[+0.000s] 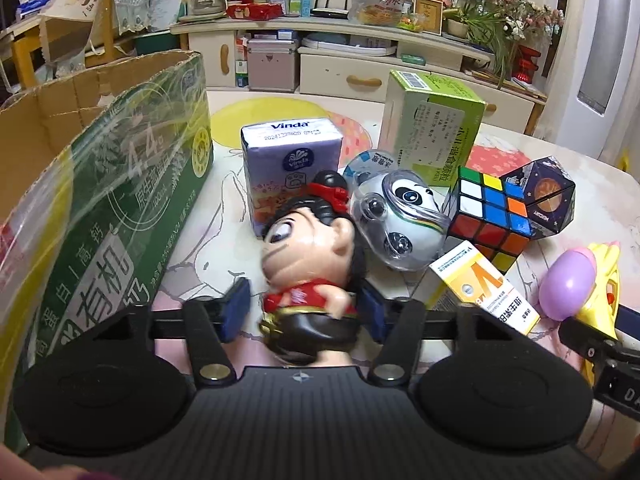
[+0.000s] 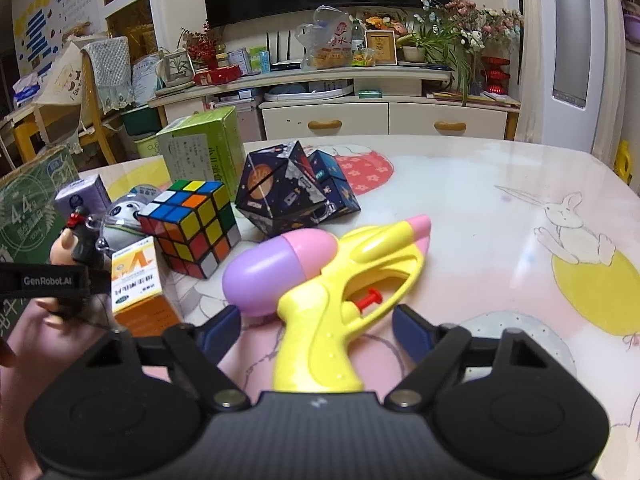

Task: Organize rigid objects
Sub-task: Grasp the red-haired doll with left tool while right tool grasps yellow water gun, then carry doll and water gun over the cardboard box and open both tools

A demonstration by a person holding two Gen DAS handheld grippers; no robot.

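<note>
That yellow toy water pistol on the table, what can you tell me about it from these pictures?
The water pistol looks like glossy moulded plastic: a yellow body and grip, a small red trigger, a pink nozzle tip and a rounded lilac-and-pink tank at its back. It lies flat on its side on the table, nozzle pointing away from the camera, near the Rubik's cube. Its grip sits between the blue pads of the right gripper, which stand clear of it on both sides.

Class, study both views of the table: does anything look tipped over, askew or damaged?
Yes. The doll lies on its back between the left gripper's fingers instead of standing. The water gun lies flat on its side. The carton's top edge is ragged and torn.
</note>
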